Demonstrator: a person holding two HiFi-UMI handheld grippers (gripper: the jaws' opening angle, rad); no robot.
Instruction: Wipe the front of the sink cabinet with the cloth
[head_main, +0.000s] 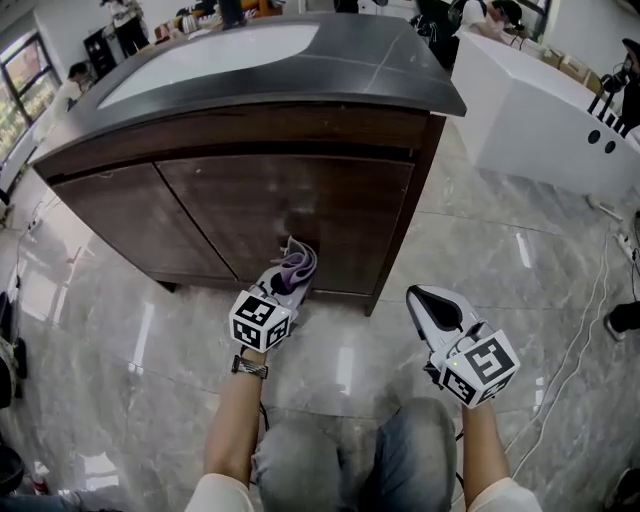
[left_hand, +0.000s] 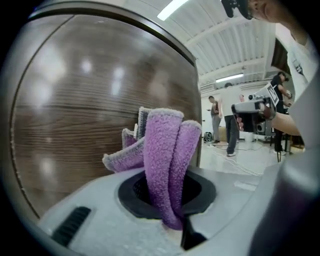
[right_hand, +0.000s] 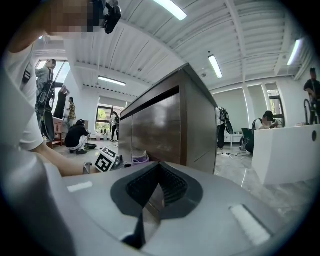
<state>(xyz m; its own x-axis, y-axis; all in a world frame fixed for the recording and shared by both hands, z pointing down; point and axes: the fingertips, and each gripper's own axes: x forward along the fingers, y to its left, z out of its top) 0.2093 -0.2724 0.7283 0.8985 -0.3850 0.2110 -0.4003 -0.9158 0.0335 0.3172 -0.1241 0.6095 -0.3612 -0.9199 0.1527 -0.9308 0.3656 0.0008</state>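
Observation:
The sink cabinet is dark brown wood with a dark top and a white basin. My left gripper is shut on a purple cloth, held against the lower part of the right-hand door. In the left gripper view the cloth sticks up folded from between the shut jaws, right by the wood door. My right gripper hangs over the floor to the right of the cabinet's corner, jaws shut and empty. In the right gripper view my right gripper looks past the cabinet's side.
The floor is glossy grey marble. A white counter stands at the back right, and cables trail on the floor on the right. Several people stand in the room behind. My knees are at the bottom edge.

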